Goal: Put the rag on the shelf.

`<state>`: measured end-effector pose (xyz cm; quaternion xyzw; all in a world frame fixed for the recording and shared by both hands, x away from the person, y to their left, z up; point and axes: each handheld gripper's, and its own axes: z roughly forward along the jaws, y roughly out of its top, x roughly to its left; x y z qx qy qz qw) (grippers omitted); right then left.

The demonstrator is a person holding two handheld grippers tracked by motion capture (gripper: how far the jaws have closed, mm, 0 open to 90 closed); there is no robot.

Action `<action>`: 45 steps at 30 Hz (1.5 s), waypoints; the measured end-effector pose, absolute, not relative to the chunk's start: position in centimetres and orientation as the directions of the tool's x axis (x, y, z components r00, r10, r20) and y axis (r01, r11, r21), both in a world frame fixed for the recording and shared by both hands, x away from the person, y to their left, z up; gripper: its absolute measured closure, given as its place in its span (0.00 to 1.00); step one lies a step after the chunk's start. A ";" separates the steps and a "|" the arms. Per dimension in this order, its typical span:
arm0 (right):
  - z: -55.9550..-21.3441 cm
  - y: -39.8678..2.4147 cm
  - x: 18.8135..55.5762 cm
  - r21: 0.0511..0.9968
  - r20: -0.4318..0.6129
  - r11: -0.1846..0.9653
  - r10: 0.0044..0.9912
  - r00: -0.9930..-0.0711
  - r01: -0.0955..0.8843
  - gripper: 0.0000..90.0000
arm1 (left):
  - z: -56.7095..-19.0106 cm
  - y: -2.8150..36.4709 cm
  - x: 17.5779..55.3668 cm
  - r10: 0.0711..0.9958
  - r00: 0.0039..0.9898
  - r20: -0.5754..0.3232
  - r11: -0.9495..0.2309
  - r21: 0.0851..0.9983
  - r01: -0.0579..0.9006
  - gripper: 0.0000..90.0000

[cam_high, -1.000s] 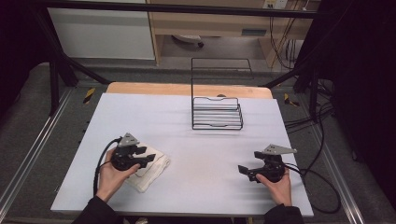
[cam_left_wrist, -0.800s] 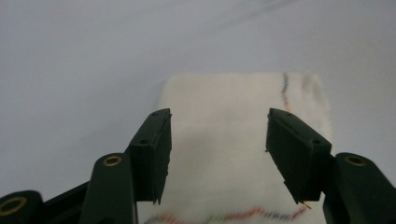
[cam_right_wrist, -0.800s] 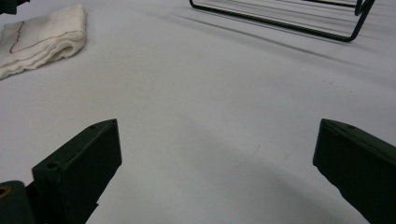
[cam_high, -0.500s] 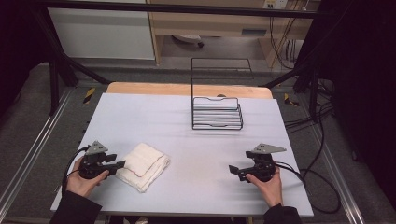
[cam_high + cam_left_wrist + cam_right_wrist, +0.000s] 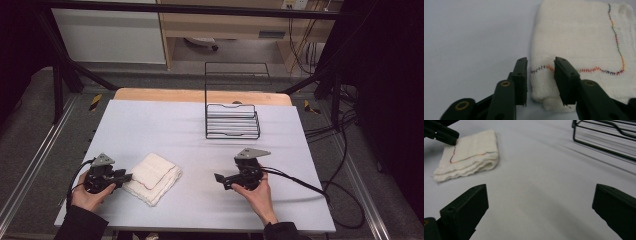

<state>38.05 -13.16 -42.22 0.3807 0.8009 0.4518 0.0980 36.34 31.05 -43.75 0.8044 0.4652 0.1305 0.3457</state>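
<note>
The folded cloth point(image 5: 152, 178) lies on the desk point(image 5: 165, 125), well in front of the wire rack point(image 5: 232, 121). The left tool point(image 5: 540, 72) has been closing around the cloth's corner, seemingly not yet pinching. The right tool point(image 5: 539, 207) gapes wide, empty, beside the cloth.

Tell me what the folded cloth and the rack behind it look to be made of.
Folded cloth: soft white woven fabric, probably cotton gauze; visible weave, multicoloured edge stitching, matte. Rack: thin black wire, likely coated metal; slender bent rods with a slight sheen.
</note>
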 end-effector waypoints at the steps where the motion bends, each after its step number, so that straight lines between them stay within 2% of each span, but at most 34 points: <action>1: -42.2 -12.6 38.1 0.796 0.187 0.306 0.697 -0.693 0.522 0.02 | -43.7 31.0 36.3 0.839 0.531 -0.115 -0.327 0.674 0.662 0.76; 6: -41.8 -9.8 38.6 0.801 0.164 0.332 0.678 -0.716 0.498 0.05 | -44.0 30.9 36.3 0.843 0.517 -0.145 -0.304 0.664 0.683 0.82; 8: -41.6 -7.6 39.0 0.800 0.167 0.335 0.673 -0.720 0.498 0.08 | -44.0 30.7 36.2 0.845 0.516 -0.139 -0.306 0.665 0.681 0.84; 10: -41.7 -7.1 39.2 0.801 0.165 0.338 0.669 -0.725 0.494 0.09 | -44.0 30.6 36.2 0.845 0.518 -0.134 -0.311 0.664 0.680 0.85; 11: -41.9 -5.6 39.5 0.793 0.171 0.344 0.666 -0.727 0.502 0.14 | -44.0 30.6 36.1 0.844 0.522 -0.127 -0.320 0.662 0.678 0.85; 15: -42.5 -4.0 40.0 0.781 0.190 0.349 0.658 -0.729 0.519 0.20 | -44.0 30.6 36.1 0.841 0.528 -0.118 -0.329 0.664 0.672 0.86; 20: -43.8 -1.1 40.4 0.758 0.185 0.375 0.660 -0.728 0.533 0.34 | -44.0 30.6 36.1 0.837 0.534 -0.115 -0.334 0.666 0.667 0.86; 23: -44.1 -0.4 40.5 0.752 0.190 0.375 0.664 -0.723 0.542 0.38 | -44.1 30.6 36.1 0.836 0.536 -0.115 -0.335 0.668 0.665 0.86; 28: -44.8 0.7 40.7 0.733 0.208 0.365 0.683 -0.700 0.574 0.52 | -44.1 30.7 36.1 0.835 0.537 -0.124 -0.328 0.671 0.665 0.85; 29: -44.8 0.7 40.7 0.733 0.208 0.365 0.683 -0.700 0.574 0.52 | -44.1 30.7 36.1 0.835 0.535 -0.125 -0.325 0.674 0.664 0.85; 30: -45.0 0.9 40.7 0.728 0.220 0.360 0.682 -0.697 0.583 0.58 | -44.1 30.7 36.1 0.836 0.535 -0.125 -0.324 0.674 0.664 0.84; 31: -45.0 0.9 40.7 0.728 0.220 0.360 0.682 -0.697 0.583 0.58 | -44.1 30.7 36.1 0.836 0.534 -0.124 -0.324 0.674 0.664 0.84; 33: -45.2 1.0 40.7 0.722 0.224 0.359 0.687 -0.691 0.592 0.63 | -44.1 30.8 36.1 0.842 0.527 -0.115 -0.324 0.673 0.665 0.80; 35: -45.3 1.1 40.6 0.714 0.239 0.359 0.682 -0.691 0.602 0.71 | -44.0 30.9 36.2 0.847 0.520 -0.113 -0.320 0.672 0.668 0.72; 38: -45.4 1.1 40.5 0.706 0.263 0.347 0.681 -0.683 0.618 0.78 | -43.9 31.0 36.3 0.858 0.502 -0.107 -0.309 0.673 0.672 0.61; 41: -45.4 1.1 40.5 0.703 0.272 0.339 0.683 -0.678 0.625 0.82 | -43.7 31.1 36.3 0.867 0.488 -0.099 -0.295 0.686 0.665 0.56; 45: -45.1 1.0 40.2 0.712 0.264 0.342 0.678 -0.685 0.613 0.92 | -43.3 31.5 36.2 0.879 0.466 -0.097 -0.269 0.708 0.654 0.44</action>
